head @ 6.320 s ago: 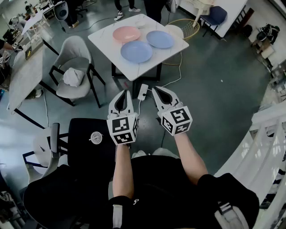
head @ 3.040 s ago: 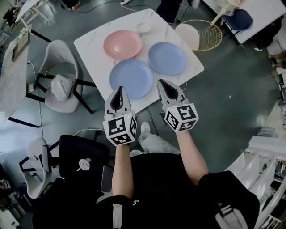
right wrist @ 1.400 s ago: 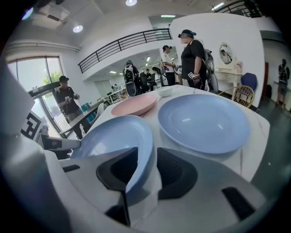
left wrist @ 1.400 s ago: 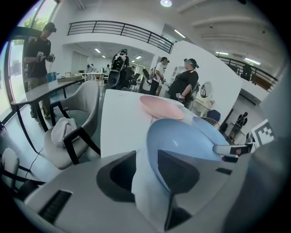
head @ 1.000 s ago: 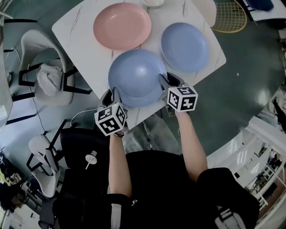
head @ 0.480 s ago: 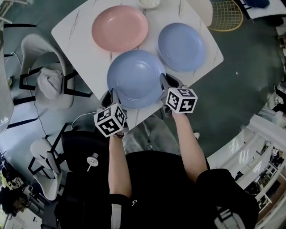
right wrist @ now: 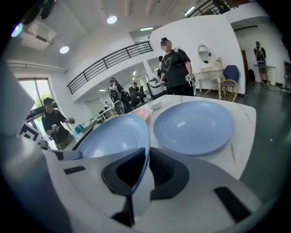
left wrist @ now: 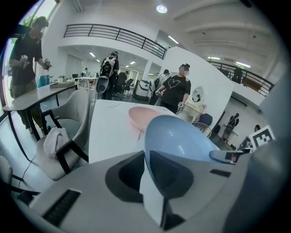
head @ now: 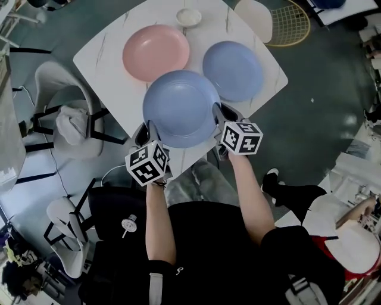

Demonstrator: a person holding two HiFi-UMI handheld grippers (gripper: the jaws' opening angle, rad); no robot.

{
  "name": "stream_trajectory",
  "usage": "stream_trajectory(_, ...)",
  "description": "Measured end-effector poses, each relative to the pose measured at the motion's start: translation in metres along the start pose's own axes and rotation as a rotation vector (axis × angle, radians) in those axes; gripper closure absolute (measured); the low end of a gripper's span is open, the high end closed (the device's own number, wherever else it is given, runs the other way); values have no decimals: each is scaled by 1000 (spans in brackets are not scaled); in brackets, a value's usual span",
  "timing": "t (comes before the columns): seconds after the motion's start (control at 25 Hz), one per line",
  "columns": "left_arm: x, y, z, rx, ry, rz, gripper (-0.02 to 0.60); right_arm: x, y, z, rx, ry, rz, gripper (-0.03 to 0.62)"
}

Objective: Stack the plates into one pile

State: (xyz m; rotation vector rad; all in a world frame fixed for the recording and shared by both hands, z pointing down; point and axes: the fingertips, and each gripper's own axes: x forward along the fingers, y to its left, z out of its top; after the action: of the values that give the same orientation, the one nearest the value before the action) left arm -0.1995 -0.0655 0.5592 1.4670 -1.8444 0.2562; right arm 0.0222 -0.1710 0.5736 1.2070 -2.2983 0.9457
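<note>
A large blue plate [head: 181, 107] is held between both grippers above the near part of the white marble table [head: 107, 71]. My left gripper [head: 149, 128] grips its left near rim, its jaws closing with the rim [left wrist: 179, 139] between them. My right gripper [head: 219, 113] is shut on the right near rim [right wrist: 113, 136]. The plate's far right edge overlaps the rim of a second blue plate [head: 233, 70] lying on the table. A pink plate [head: 156, 52] lies at the far left. In the right gripper view the second blue plate [right wrist: 193, 127] sits just beyond my right gripper [right wrist: 148, 159].
A small white bowl [head: 189, 16] stands at the table's far edge. A grey chair with a white cloth [head: 65, 113] is left of the table, a black chair [head: 113, 202] beside my left arm. A person [head: 351, 238] sits at the lower right. People stand beyond the table.
Both grippers reached the near blue plate and closed on its rim. The plate has since risen and shifted slightly away, now overlapping the other blue plate's edge.
</note>
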Motion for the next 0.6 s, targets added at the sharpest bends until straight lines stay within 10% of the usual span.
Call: stream_trajectory(0.6, 34, -70, 59, 74, -48, -165, 538, -34, -43, 56, 58, -137, -134, 554)
